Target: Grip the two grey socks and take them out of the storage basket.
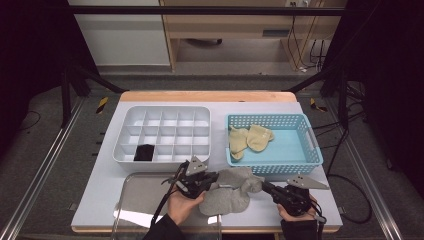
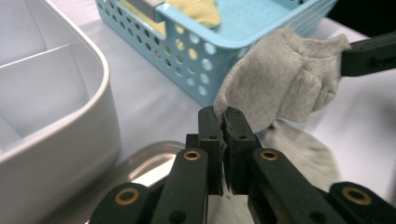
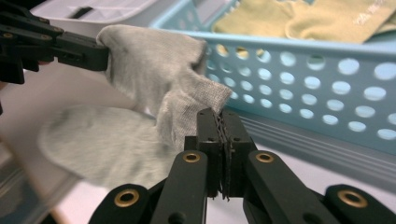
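A grey sock [image 1: 242,177] hangs stretched between both grippers just above the table, in front of the blue basket. My left gripper [image 1: 214,176] is shut on one end of it; in the left gripper view the pads [image 2: 224,114] pinch the sock's [image 2: 280,79] edge. My right gripper [image 1: 263,185] is shut on the other end, its jaws [image 3: 219,114] clamped on a fold of the sock [image 3: 154,60]. More grey sock fabric [image 3: 102,144] lies flat on the table underneath [image 1: 222,201].
The blue perforated basket [image 1: 272,166] at the right holds yellow socks [image 1: 250,137]. A white divided tray [image 1: 165,108] at the left has a black item [image 1: 144,152] in a front compartment. A shiny metal tray [image 1: 145,200] lies at the table's front edge.
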Available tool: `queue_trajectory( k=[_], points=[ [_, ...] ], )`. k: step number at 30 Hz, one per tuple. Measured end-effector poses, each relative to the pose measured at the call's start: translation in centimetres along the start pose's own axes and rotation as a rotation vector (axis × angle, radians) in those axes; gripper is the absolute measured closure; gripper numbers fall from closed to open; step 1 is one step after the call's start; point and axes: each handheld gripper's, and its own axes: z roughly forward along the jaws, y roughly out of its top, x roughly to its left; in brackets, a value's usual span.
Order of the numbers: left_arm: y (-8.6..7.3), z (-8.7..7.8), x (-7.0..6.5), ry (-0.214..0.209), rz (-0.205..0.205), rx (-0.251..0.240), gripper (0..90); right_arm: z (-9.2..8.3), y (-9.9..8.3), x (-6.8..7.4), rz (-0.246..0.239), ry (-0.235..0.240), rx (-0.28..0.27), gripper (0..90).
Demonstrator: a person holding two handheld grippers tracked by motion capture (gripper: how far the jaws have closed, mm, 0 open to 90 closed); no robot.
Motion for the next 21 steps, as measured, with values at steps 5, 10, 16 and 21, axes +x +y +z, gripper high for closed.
queue_trajectory(
  k=[5, 10, 16, 21],
  points=[
    [-0.8, -2.4, -1.0, -0.032, -0.007, 0.03, 86.4, -1.3, 0.7, 1.1, -0.008, 0.047, 0.02, 88.5],
    [-2.5, -3.5, -1.3, -0.028, -0.041, 0.082, 86.3, -0.7, 1.0, 2.1, -0.002, 0.074, 0.081, 88.3],
    [-4.2, -3.2, -0.7, -0.003, -0.081, 0.135, 86.1, 2.2, 0.3, 1.9, 0.008, 0.051, 0.172, 87.6],
    [-4.8, -2.8, -0.4, 0.003, -0.09, 0.15, 85.8, 4.3, -0.1, 2.1, -0.033, 0.0, 0.184, 83.2]
  ],
)
